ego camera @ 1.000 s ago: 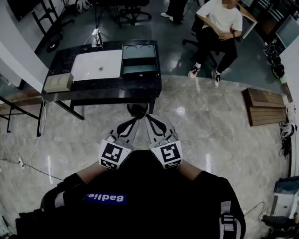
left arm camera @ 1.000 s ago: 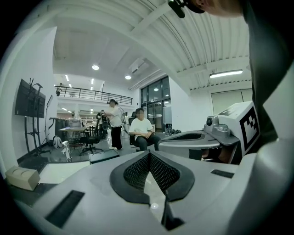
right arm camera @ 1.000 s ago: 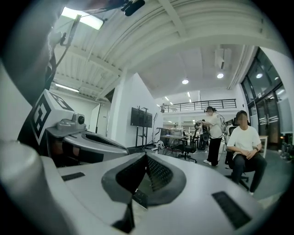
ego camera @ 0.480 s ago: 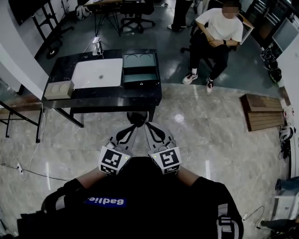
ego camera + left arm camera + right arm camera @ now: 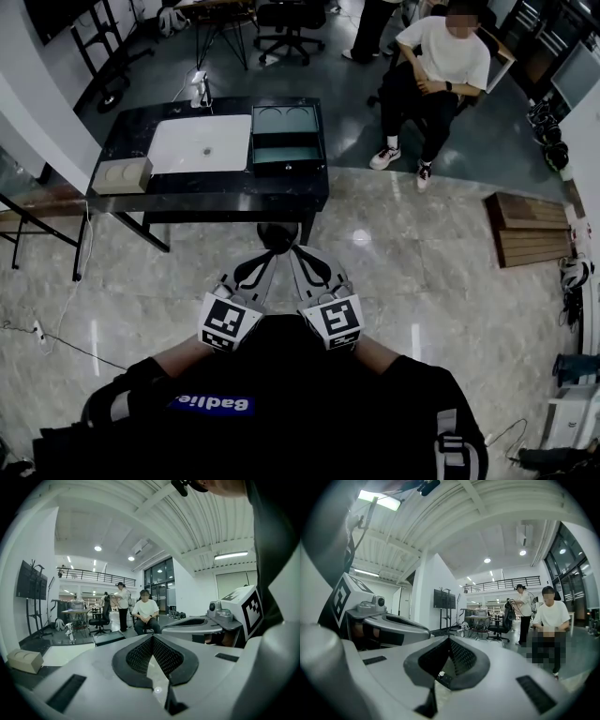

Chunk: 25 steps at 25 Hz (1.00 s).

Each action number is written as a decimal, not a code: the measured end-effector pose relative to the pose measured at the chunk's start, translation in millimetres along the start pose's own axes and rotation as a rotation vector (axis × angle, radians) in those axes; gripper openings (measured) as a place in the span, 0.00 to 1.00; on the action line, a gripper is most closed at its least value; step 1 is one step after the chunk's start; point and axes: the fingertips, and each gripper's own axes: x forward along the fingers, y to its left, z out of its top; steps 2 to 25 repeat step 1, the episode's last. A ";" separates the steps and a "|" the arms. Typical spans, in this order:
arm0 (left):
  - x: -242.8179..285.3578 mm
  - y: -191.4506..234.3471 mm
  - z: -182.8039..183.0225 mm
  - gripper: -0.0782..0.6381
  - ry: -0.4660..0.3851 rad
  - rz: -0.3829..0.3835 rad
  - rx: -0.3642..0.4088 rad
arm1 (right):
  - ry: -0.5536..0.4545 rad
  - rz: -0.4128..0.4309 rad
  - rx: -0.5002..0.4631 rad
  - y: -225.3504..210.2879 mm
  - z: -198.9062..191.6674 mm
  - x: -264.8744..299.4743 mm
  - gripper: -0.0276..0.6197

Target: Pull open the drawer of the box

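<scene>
Jaws are pressing together and pinching nothing on both the left gripper (image 5: pixel 270 251) and the right gripper (image 5: pixel 298 251). The person is holding them side by side close to the body, tips pointing towards the table (image 5: pixel 225 194). Bare floor is lying between the grippers and that table, so neither one is reaching anything.

The box (image 5: pixel 288 139) is sitting at the table's right end, just beside a white mat (image 5: pixel 199 143), with its front facing the person. From this far off the box is too small to show whether its drawer is in or out. So the stance is fitting two stages: coming up to a shut drawer, or standing back from one already drawn.

In my judgement, any pull there is going to need parted jaws closing squarely on the drawer's front, a straight draw towards the person, and the other gripper steadying the box against sliding.

Beyond the table a seated person (image 5: pixel 436 66) is watching.
</scene>
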 end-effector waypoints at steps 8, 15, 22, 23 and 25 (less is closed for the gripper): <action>-0.3 0.3 -0.1 0.10 0.000 0.000 0.001 | 0.000 0.001 0.001 0.5 -0.1 0.4 0.05; -0.3 0.3 -0.1 0.10 0.000 0.000 0.001 | 0.000 0.001 0.001 0.5 -0.1 0.4 0.05; -0.3 0.3 -0.1 0.10 0.000 0.000 0.001 | 0.000 0.001 0.001 0.5 -0.1 0.4 0.05; -0.3 0.3 -0.1 0.10 0.000 0.000 0.001 | 0.000 0.001 0.001 0.5 -0.1 0.4 0.05; -0.3 0.3 -0.1 0.10 0.000 0.000 0.001 | 0.000 0.001 0.001 0.5 -0.1 0.4 0.05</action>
